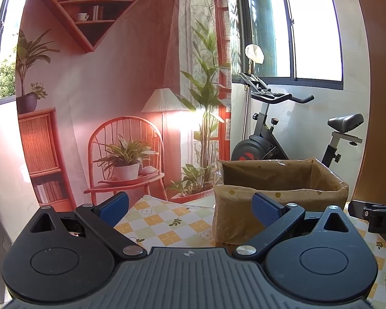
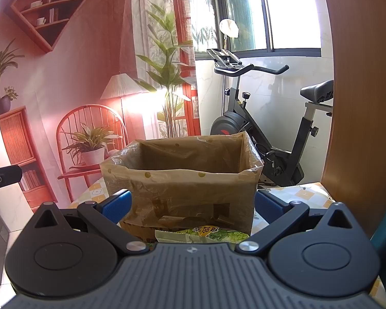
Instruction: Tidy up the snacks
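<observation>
Brown plastic is lining a cardboard box (image 1: 280, 198) that is standing on the table (image 1: 162, 221), seen through the left wrist camera just right of centre. The left gripper (image 1: 190, 206) is hovering in front of it with its blue-padded fingers (image 1: 114, 207) spread wide apart and holding nothing; the right-hand finger is overlapping the box's near wall in the view. The table is wearing a checked cloth of yellow and pale squares with small flowers. At the right edge, part of the right gripper (image 1: 375, 215) is showing. Behind the table a printed backdrop (image 1: 103, 90) of a pink room is hanging, and an exercise bike (image 1: 275, 134) is standing by the window.

From the right wrist camera, the box (image 2: 180, 177) is sitting straight ahead, its open top facing up and its liner folded over the rim. The right gripper (image 2: 191, 206) is hovering with its fingers (image 2: 118, 204) wide apart, gripping nothing. A green and yellow snack packet (image 2: 205, 234) is lying on the table just in front of the box, between the fingers and partly hidden by the gripper body. The left gripper (image 2: 1, 177) is peeking in at the left edge, and the exercise bike (image 2: 260, 128) is standing behind
</observation>
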Demonstrator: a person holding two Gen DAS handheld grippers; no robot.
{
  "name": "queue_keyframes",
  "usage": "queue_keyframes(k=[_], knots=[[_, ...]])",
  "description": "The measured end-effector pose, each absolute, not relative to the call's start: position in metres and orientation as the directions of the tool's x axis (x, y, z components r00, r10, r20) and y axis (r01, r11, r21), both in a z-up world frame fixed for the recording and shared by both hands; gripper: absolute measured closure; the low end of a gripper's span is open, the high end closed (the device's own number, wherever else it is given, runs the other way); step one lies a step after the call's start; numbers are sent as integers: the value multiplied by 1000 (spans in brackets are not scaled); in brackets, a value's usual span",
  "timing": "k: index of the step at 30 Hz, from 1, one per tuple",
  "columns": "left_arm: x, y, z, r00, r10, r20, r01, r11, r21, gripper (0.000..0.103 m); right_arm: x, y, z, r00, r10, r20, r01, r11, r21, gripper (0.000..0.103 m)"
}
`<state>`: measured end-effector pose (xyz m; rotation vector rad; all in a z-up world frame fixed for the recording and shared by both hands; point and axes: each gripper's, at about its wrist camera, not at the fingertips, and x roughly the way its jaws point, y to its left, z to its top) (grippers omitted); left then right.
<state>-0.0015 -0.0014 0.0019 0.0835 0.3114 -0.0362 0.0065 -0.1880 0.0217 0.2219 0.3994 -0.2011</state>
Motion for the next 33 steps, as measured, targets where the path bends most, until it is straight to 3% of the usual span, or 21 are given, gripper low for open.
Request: queue_keyframes(k=[23, 33], knots=[[1, 4, -13, 959, -72, -275, 88, 995, 47, 1, 9, -190, 6, 912, -144, -384, 229, 955, 186, 0], [27, 22, -68, 922, -58, -384, 67, 998, 11, 3, 13, -186, -55, 881, -103, -462, 207, 962, 180, 0]])
